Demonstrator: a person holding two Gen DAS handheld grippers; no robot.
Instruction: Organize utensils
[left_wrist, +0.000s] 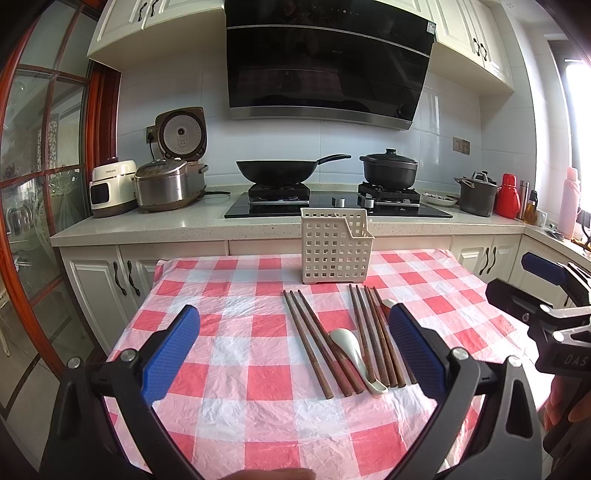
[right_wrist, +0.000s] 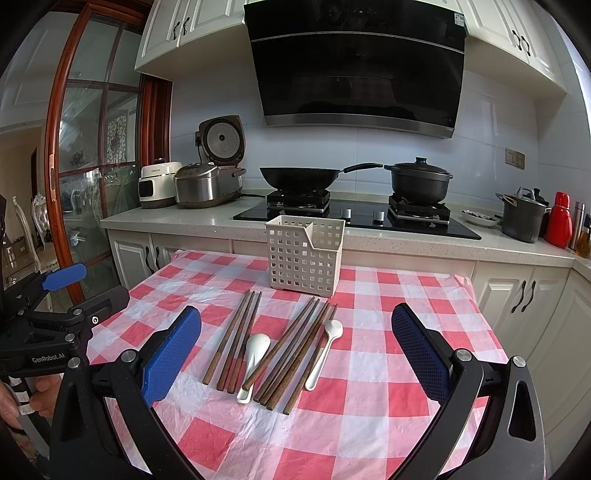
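A cream perforated utensil holder (left_wrist: 334, 246) (right_wrist: 304, 255) stands empty at the far side of the red-checked table. In front of it lie several dark wooden chopsticks (left_wrist: 321, 341) (right_wrist: 291, 350) in two groups. A white ceramic spoon (left_wrist: 355, 354) (right_wrist: 254, 358) lies between the groups. A second white spoon (right_wrist: 324, 352) lies right of them, mostly hidden in the left wrist view. My left gripper (left_wrist: 295, 350) is open and empty above the table, left of the chopsticks' middle. My right gripper (right_wrist: 295, 354) is open and empty above the utensils.
The table (left_wrist: 240, 387) (right_wrist: 388, 369) wears a wrinkled plastic cloth. Behind it runs a kitchen counter (left_wrist: 147, 225) with rice cookers (left_wrist: 168, 184), a wok (left_wrist: 280, 171), a black pot (left_wrist: 389, 170) and bottles (left_wrist: 508, 195). Each gripper shows at the other view's edge (left_wrist: 546, 295) (right_wrist: 55, 317).
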